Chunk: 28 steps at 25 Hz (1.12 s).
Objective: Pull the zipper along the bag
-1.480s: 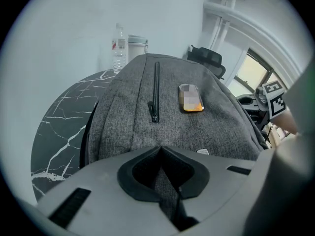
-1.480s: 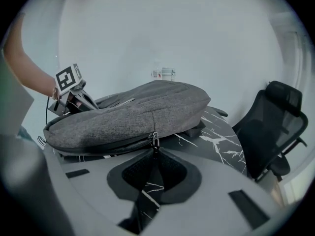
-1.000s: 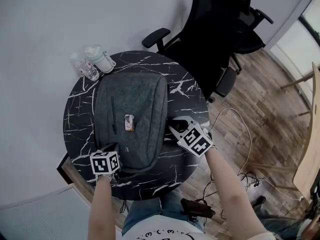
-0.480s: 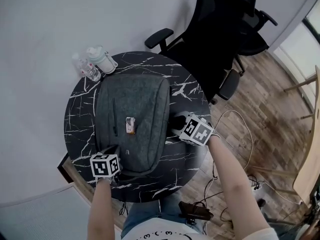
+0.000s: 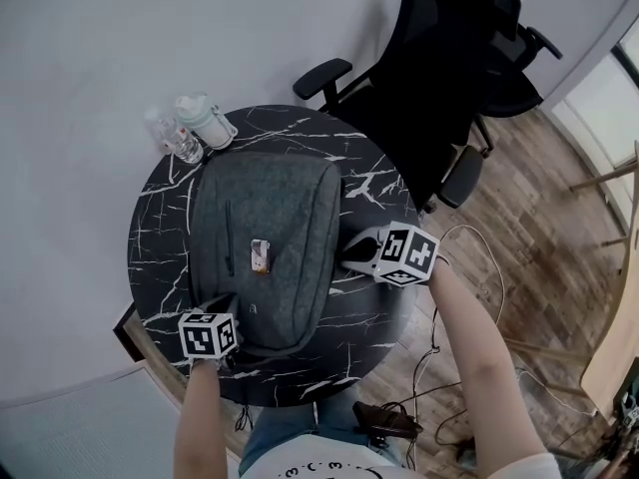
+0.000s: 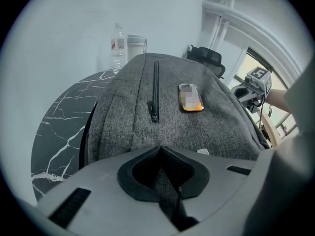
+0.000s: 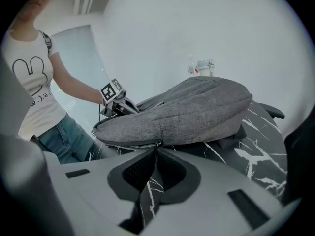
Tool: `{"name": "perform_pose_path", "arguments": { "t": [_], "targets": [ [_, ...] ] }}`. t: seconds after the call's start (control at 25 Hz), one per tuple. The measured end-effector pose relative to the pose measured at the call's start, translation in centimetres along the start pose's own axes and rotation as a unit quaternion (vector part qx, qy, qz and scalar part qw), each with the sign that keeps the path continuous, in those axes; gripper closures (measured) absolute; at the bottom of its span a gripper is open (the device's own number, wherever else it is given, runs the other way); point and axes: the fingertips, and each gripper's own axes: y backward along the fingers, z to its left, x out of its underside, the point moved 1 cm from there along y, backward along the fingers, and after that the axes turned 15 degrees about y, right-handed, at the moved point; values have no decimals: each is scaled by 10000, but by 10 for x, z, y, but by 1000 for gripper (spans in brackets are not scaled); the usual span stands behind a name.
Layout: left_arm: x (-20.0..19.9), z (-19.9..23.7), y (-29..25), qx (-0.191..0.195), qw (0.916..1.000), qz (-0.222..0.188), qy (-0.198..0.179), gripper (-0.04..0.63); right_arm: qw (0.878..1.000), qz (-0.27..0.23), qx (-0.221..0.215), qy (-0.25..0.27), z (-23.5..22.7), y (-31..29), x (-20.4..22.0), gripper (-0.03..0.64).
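Two grippers are on one grey bag [image 5: 265, 247]. The bag lies flat on a round black table [image 5: 379, 302] with white cracks in it, and it covers much of the top.

The left gripper [image 5: 226, 305] is at the bag's near end, the end closest to the person. Its jaws are squeezed tight together, and a bit of the bag's grey cloth is pinched between them, so this gripper has hold of the bag.

The right gripper [image 5: 349, 254] is at the bag's right side, about halfway along. Its jaws have just been closing, and now the tips meet on the zip pull [image 7: 157, 144]. This is a small dark tab on the bag's side seam, low down by the table. The tab is caught between the two tips.

On top of the bag, near its middle, lies a small flat thing [image 5: 260, 255] with an orange edge. Just left of it a short pocket zip [image 5: 228, 233] runs along the bag, with its own little tab at the near end.

Past the bag's far left corner stand a clear bottle [image 5: 180, 143] and a wider cup [image 5: 205, 120] with a lid, close beside each other. Past the bag's far right corner, off the table, is a black chair [image 5: 449, 68] on a wood floor.
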Motion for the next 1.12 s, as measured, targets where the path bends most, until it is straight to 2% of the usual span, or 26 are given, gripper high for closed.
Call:
{"name": "perform_pose_path", "arguments": {
  "t": [0.08, 0.24, 0.48, 0.64, 1.12],
  "targets": [
    [0, 0, 0, -18, 10000, 0, -12, 577, 9999, 28, 102, 18, -2, 1, 0, 555],
    [0, 0, -1, 1, 10000, 0, 1, 577, 9994, 91, 309, 86, -2, -1, 1, 557],
    [0, 2, -3, 51, 9999, 39, 104, 577, 9926, 502, 1018, 434, 1, 3, 2, 560],
    [0, 3, -4, 89, 9997, 59, 213, 577, 9877, 742, 1298, 451, 8, 1, 3, 560],
    [-2, 4, -5, 345, 9981, 134, 502, 577, 9808, 1344, 1402, 185, 64, -14, 0, 558]
  ]
}}
